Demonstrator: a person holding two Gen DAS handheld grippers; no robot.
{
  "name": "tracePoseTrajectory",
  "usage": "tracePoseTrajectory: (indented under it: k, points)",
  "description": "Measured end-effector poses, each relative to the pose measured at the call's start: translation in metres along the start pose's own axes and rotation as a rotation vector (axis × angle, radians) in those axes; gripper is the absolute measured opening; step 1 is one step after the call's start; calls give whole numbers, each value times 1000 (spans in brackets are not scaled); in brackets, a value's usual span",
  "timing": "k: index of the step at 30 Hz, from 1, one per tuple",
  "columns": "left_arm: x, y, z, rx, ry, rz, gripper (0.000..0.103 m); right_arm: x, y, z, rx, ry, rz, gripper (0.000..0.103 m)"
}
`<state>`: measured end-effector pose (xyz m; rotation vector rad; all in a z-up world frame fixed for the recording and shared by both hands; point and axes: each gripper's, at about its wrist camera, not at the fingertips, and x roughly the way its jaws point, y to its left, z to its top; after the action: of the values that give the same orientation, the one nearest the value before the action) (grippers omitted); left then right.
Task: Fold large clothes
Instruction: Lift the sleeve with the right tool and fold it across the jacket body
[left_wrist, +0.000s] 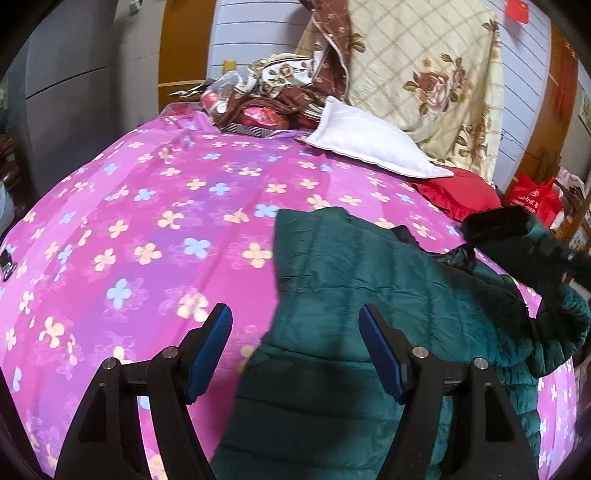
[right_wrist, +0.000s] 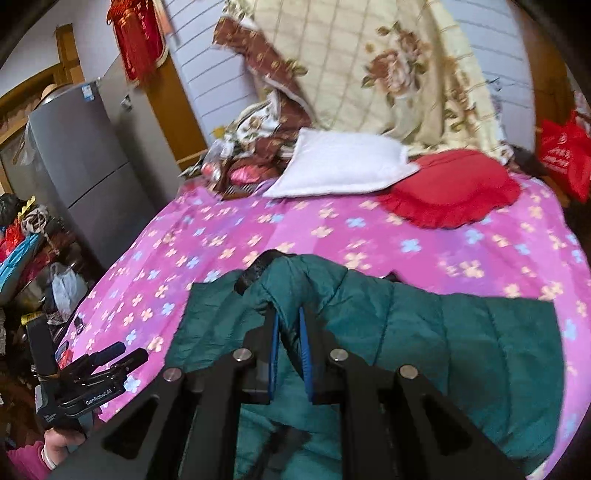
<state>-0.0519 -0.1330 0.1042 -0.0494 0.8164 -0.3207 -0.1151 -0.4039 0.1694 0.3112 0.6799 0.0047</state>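
A dark green quilted jacket (left_wrist: 351, 295) lies spread on the pink flowered bedspread (left_wrist: 147, 221). My left gripper (left_wrist: 297, 332) hovers over the jacket's left edge. It is open, and its blue pads (left_wrist: 218, 343) grip nothing. In the right wrist view my right gripper (right_wrist: 288, 317) is shut on a sleeve of the jacket (right_wrist: 443, 332), and the sleeve's black cuff (right_wrist: 258, 269) sticks out past the fingertips. The lifted cuff (left_wrist: 495, 223) shows at the right of the left wrist view. The left gripper (right_wrist: 127, 354) appears low on the left, held by a hand (right_wrist: 55, 446).
A white pillow (right_wrist: 340, 166), a red frilled cushion (right_wrist: 454, 188) and a floral quilt (right_wrist: 369, 66) sit at the head of the bed, with a heap of bags and cloth (left_wrist: 258, 107). A grey fridge (right_wrist: 85, 170) and floor clutter stand left; a red bag (right_wrist: 565, 155) sits right.
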Motion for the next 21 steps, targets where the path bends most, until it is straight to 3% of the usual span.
tracePoseTrajectory:
  k: [9, 11, 13, 18, 21]
  points:
    - [6, 13, 0, -36, 13, -6, 54, 83, 43, -39, 8, 168, 76, 11]
    - [5, 11, 0, -48, 12, -23, 54, 101, 46, -50, 16, 231, 79, 22]
    - [4, 9, 1, -75, 6, -50, 54, 109, 45, -57, 13, 281, 80, 50]
    - [6, -8, 10, -114, 11, -113, 54, 60, 30, -50, -8, 204, 100, 53]
    - [15, -28, 15, -108, 22, -147, 59, 15, 6, -38, -8, 139, 64, 63]
